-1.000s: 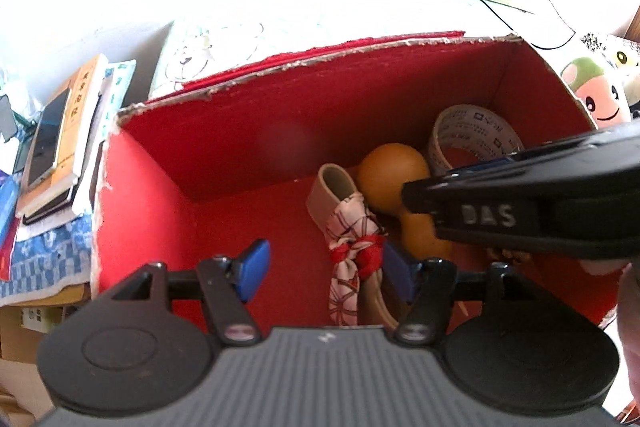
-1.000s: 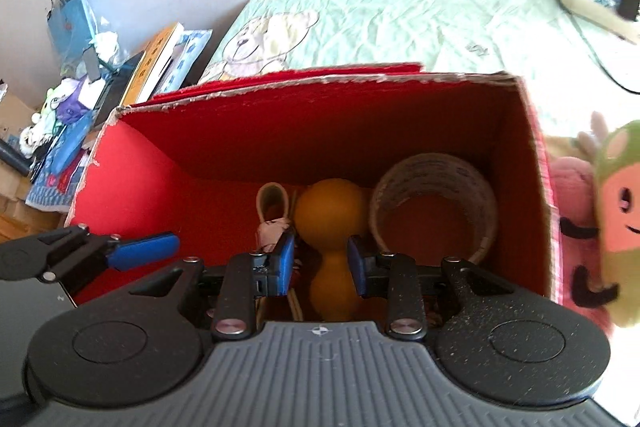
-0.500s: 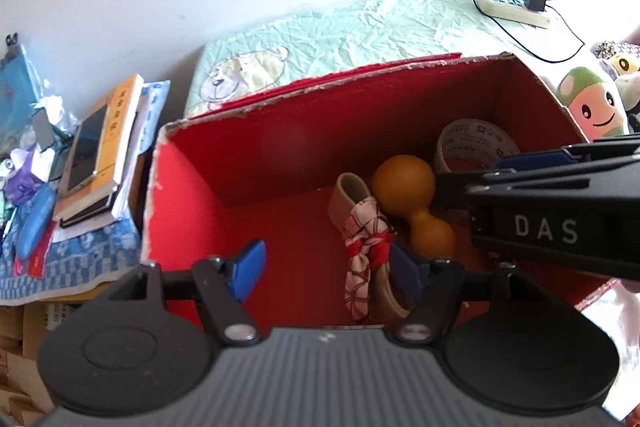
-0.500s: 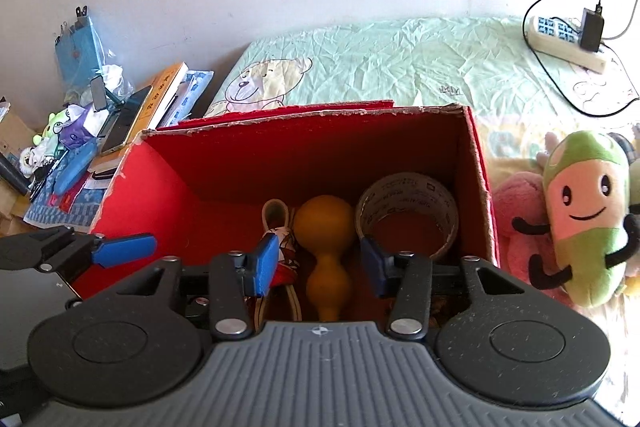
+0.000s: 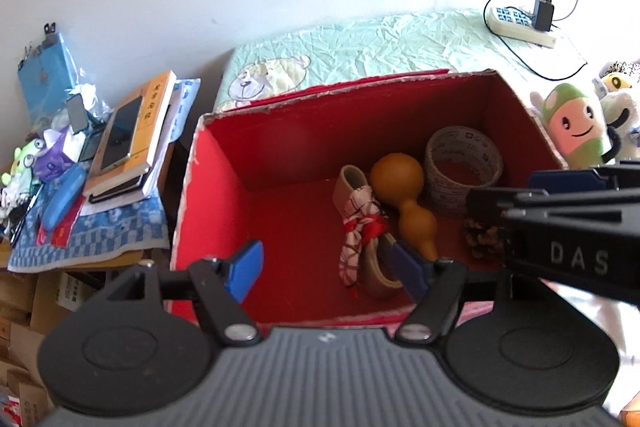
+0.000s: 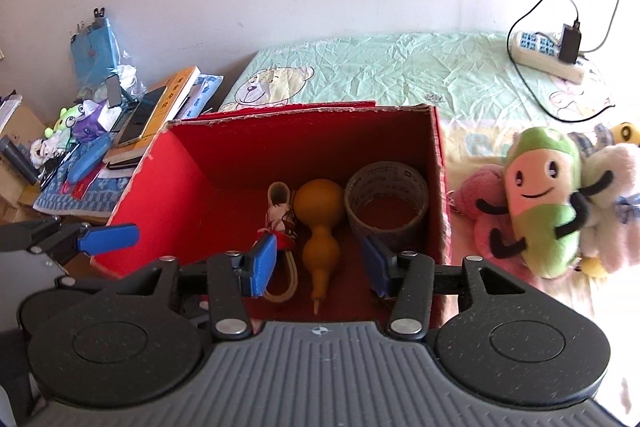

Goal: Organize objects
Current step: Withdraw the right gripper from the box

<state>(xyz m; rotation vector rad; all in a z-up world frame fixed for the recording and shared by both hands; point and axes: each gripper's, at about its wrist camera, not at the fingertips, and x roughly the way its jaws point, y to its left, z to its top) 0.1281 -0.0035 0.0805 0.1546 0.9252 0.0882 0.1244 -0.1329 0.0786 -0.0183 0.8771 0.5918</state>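
An open red cardboard box [image 5: 340, 95] [image 6: 300, 113] sits on a pale green bedsheet. Inside lie an orange gourd [image 5: 400, 183] [image 6: 320, 203], a roll of printed tape [image 5: 464, 159] [image 6: 386, 187], a tan strap tied with red-and-white cloth [image 5: 360, 223] [image 6: 280, 219] and a small pinecone [image 5: 484, 237]. My left gripper [image 5: 326, 269] hangs open above the box's near side, holding nothing. My right gripper [image 6: 320, 267] hovers over the gourd's narrow end with its jaws opening, the pads clear of it. Each gripper shows at the edge of the other's view.
Plush toys [image 5: 576, 127] [image 6: 540, 195] lie against the box's right wall. A power strip with a charger [image 5: 520, 23] [image 6: 548, 55] rests on the far right of the sheet. Left of the bed, a side table holds stacked books, a phone [image 5: 132, 135] [image 6: 156, 115] and small clutter.
Both grippers have drawn back and up out of the box. The right gripper's jaws have spread away from the gourd's neck, and the gourd stays lying on the box floor.
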